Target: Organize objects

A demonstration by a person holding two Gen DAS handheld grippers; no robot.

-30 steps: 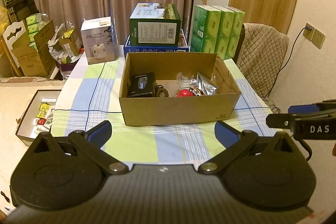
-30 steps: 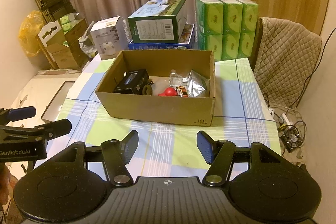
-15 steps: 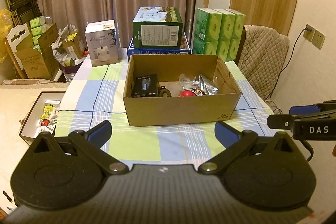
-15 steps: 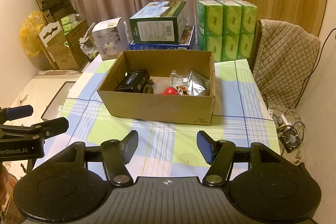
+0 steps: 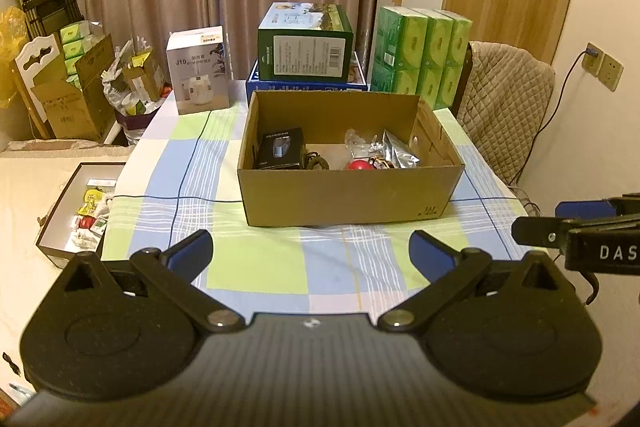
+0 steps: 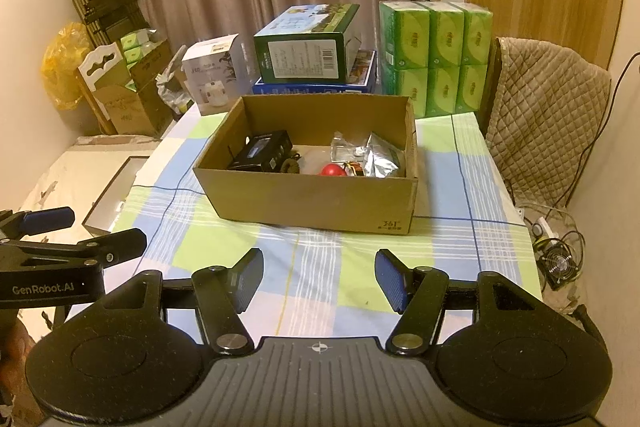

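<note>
Over the last second both views drew slightly back from the cardboard box mid-desk, its small items inside; left tool and right tool hung released, empty.

Bare checked cloth runs along the desk's near edge, open for passage up to the cardboard box at the middle. Strips down the left and right edges stay free. Stacked cartons and green packs wall the far edge.
</note>
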